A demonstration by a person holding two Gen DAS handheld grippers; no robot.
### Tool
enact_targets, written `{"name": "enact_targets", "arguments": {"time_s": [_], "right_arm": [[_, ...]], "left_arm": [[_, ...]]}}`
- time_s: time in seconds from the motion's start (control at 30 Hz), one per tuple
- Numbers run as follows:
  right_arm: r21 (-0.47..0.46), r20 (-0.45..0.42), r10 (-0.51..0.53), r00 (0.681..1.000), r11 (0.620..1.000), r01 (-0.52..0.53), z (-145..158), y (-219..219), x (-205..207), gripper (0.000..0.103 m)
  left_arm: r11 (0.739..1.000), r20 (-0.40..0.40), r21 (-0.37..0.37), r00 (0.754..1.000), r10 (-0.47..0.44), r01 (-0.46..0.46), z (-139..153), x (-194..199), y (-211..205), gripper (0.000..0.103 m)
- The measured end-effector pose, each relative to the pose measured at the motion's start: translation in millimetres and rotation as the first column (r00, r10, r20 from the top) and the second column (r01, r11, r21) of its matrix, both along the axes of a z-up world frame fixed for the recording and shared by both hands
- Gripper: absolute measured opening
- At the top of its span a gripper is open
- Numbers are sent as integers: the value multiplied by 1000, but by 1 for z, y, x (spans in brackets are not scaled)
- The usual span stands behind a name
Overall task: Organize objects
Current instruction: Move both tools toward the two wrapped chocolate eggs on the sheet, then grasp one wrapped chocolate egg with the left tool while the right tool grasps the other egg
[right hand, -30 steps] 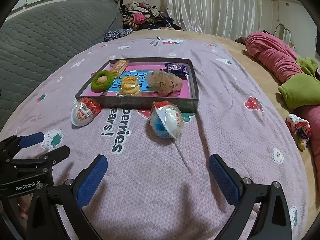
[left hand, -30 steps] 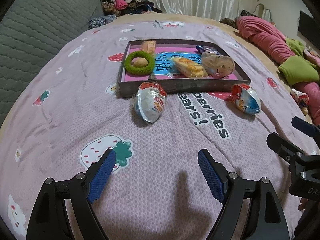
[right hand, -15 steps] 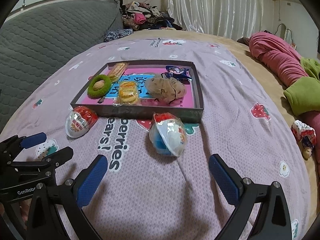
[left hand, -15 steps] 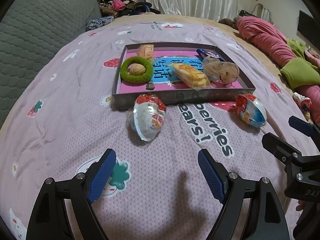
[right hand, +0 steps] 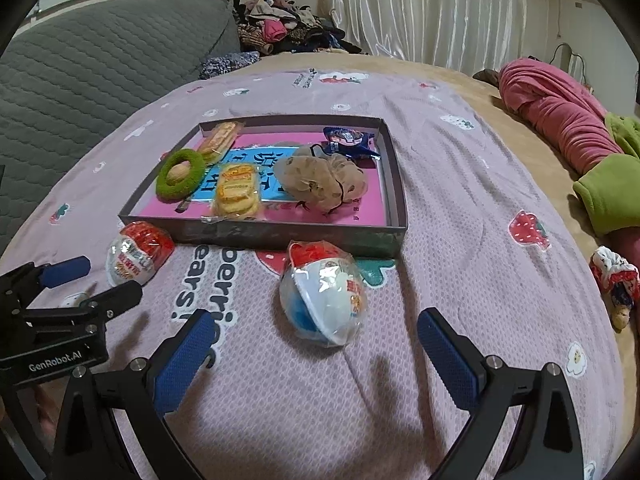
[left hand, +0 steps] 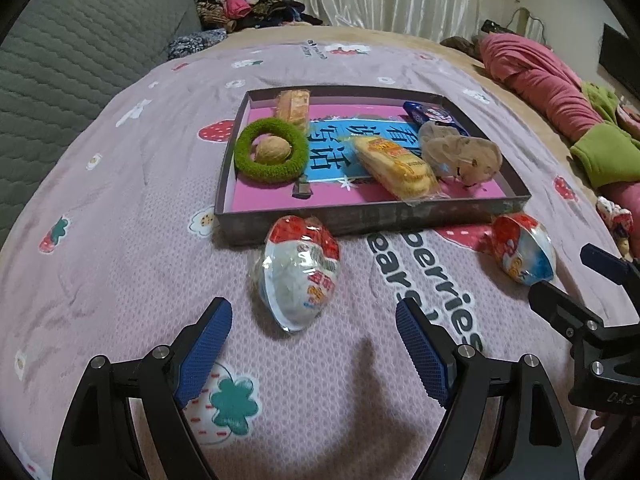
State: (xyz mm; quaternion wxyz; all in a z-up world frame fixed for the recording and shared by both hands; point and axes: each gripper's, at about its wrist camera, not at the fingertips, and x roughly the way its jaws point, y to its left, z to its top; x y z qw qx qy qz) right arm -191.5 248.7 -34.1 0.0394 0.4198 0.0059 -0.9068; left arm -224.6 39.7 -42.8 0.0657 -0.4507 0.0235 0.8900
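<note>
In the left wrist view, the left tool [left hand: 314,332] stands wide and holds nothing, low over the bed cover [left hand: 120,248], with the red-topped wrapped egg [left hand: 298,270] lying just ahead between its fingers and touching the front wall of the shallow box [left hand: 360,220]. In the right wrist view, the right tool [right hand: 316,342] is likewise spread wide and bare, the blue-bottomed wrapped egg [right hand: 322,300] lying just beyond its tips near the box's front wall.
</note>
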Motion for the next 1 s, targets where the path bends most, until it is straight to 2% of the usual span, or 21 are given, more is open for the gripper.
{"name": "enact_targets", "arguments": {"time_s": [1.0], "right_arm": [[-7, 26, -22, 999, 1000, 22, -26, 5, -39, 102]], "left_arm": [[997, 49, 61, 998, 40, -43, -31, -48, -12, 85]]}}
